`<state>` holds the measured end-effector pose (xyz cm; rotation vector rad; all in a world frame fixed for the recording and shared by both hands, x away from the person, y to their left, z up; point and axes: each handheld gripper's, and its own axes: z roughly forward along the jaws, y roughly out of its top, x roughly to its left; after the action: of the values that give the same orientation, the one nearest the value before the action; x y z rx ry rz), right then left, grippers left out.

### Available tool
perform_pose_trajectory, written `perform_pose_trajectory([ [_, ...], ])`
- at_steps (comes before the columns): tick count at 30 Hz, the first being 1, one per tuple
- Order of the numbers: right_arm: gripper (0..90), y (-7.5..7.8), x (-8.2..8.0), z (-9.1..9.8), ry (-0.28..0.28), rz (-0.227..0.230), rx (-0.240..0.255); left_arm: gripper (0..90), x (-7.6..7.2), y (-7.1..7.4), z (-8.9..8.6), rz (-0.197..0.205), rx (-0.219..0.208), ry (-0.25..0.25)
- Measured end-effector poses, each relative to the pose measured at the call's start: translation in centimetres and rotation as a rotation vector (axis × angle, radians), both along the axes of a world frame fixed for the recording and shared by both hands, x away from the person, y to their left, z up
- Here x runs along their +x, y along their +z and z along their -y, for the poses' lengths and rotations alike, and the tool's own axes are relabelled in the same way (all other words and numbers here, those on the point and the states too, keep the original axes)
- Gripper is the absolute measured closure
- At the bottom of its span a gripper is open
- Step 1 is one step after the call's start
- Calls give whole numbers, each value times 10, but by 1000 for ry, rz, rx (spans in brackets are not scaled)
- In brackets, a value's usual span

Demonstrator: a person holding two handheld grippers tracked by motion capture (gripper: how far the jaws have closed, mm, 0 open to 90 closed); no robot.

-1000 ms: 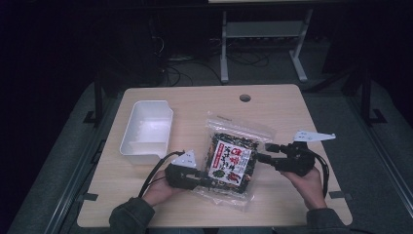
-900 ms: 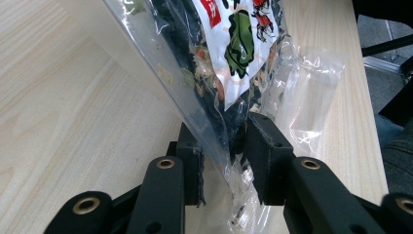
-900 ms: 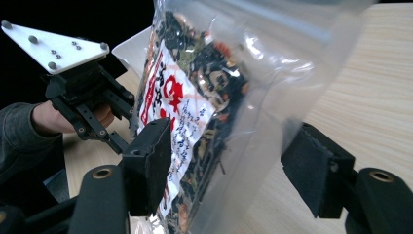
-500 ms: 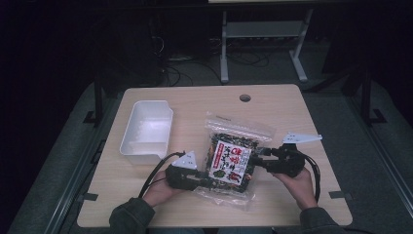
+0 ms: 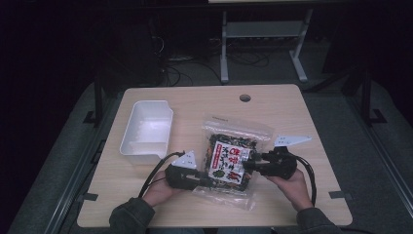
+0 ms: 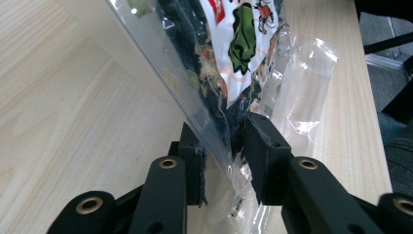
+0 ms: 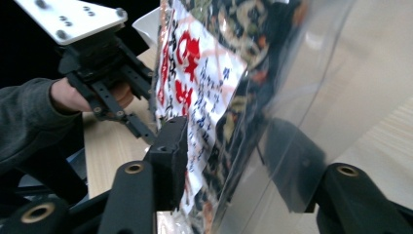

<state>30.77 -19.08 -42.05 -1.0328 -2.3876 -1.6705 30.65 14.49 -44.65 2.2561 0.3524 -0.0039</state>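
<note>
- Since the earlier frames, our right gripper (image 5: 249, 163) has drawn in from the table's right side and now meets the right edge of the snack bag (image 5: 233, 158); our left gripper (image 5: 207, 182) has kept its place at the bag's lower left edge.
- We hold the clear snack bag between the two grippers, above the wooden table (image 5: 302, 126), near our edge of it.
- In the left gripper view, our left gripper (image 6: 225, 146) is clamped on the bag (image 6: 214, 63), its two black jaws pinching the clear film from both sides.
- In the right gripper view, our right gripper (image 7: 229, 146) has one jaw on each face of the bag (image 7: 204, 87); the far jaw shows through the film, and we cannot tell whether the jaws are pressing it.
- Beyond the bag in that view we see our left hand (image 7: 83, 97) holding its gripper.
- A white tray (image 5: 147, 127) sits on the table beyond our left gripper and further left, apart from the bag.
- Farther beyond the bag, near the far edge, the tabletop has a round hole (image 5: 245, 98).
</note>
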Motion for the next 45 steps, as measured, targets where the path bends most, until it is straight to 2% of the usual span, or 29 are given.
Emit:
perform_pose_trajectory([
  [7,637,1,-3,-6,58,7,40,696,0,-1,0,5,-3,2],
  [8,674,3,-4,-10,72,27,37,693,0,-1,0,5,2,3],
  [12,735,4,-5,-9,97,20,70,657,1,-1,-2,-2,-8,15],
  [14,745,6,-6,-8,115,21,86,641,2,-1,-3,-3,-14,21],
  [18,753,11,-10,-9,107,30,85,606,1,0,-5,16,-10,38],
  [24,757,23,-16,-1,43,52,93,537,0,5,-13,39,-35,84],
  [28,757,33,-20,10,-39,76,101,487,-6,9,-20,80,11,109],
  [29,757,33,-20,10,-39,76,101,478,-6,9,-20,80,11,109],
  [30,757,36,-21,15,-100,85,99,472,-10,9,-24,91,23,111],
  [31,758,37,-21,16,-119,91,97,462,-12,10,-26,99,33,114],
  [32,758,37,-21,16,-119,91,97,452,-12,10,-26,99,33,114],
  [33,757,39,-22,15,-172,96,83,440,-14,10,-28,106,41,118],
  [39,759,43,-25,6,-287,125,35,387,-23,11,-37,125,57,131],
  [45,760,52,-23,-5,-352,167,70,352,-30,12,-48,131,60,144],
])
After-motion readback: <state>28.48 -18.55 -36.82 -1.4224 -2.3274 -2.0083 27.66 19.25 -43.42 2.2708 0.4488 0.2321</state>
